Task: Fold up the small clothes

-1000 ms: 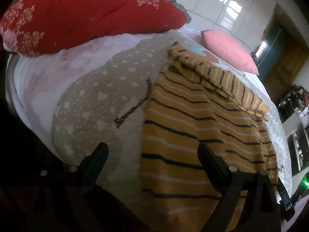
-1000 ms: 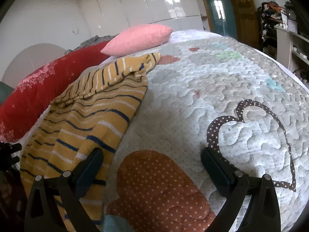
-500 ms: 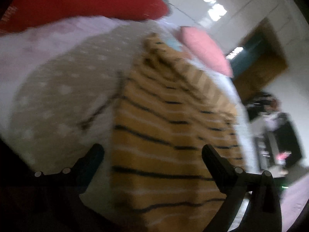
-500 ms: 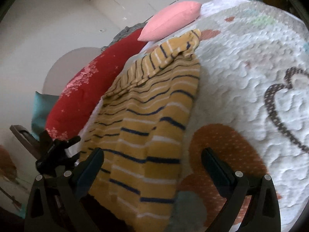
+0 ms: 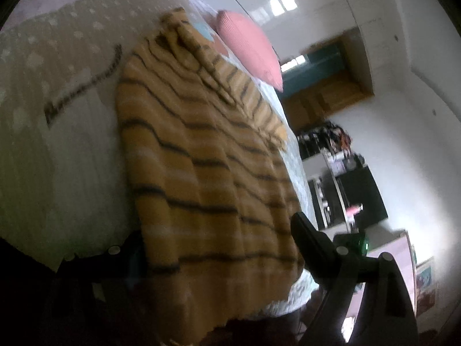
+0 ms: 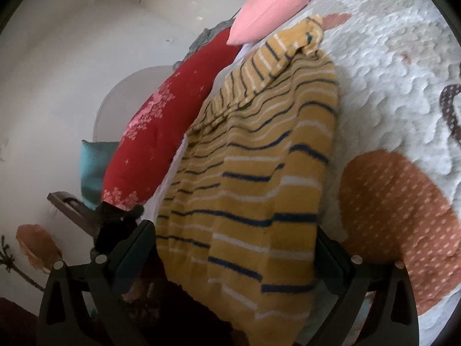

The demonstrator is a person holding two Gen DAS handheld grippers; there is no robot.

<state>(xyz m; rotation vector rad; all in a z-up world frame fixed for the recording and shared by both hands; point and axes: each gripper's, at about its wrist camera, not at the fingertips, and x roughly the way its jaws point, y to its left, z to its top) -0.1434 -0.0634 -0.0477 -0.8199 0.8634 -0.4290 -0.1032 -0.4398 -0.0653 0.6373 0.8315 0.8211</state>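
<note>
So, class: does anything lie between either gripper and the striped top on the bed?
Nothing visible does. The striped top lies flat on the quilt, its near hem hanging over the bed edge between the open fingers of the right gripper and of the left gripper. The pink pillow and red pillow lie beyond it.

A quilted bedspread [image 6: 397, 66] covers the bed, pale with a big rust-orange dotted patch [image 6: 403, 216] near the right edge. At the far end lies 1 pink pillow [image 6: 273, 8], and left of it a long red cushion [image 6: 173, 121] with pink snowflake print. A teal cushion [image 6: 92, 170] sits on a dark wooden chair [image 6: 72, 204] by the plain white wall [image 6: 72, 43]. In the left view, glossy white cabinet doors [image 5: 311, 5] catch window reflections, a wooden door [image 5: 325, 95] stands beyond, and cluttered dark shelves [image 5: 345, 187] fill the right side.
</note>
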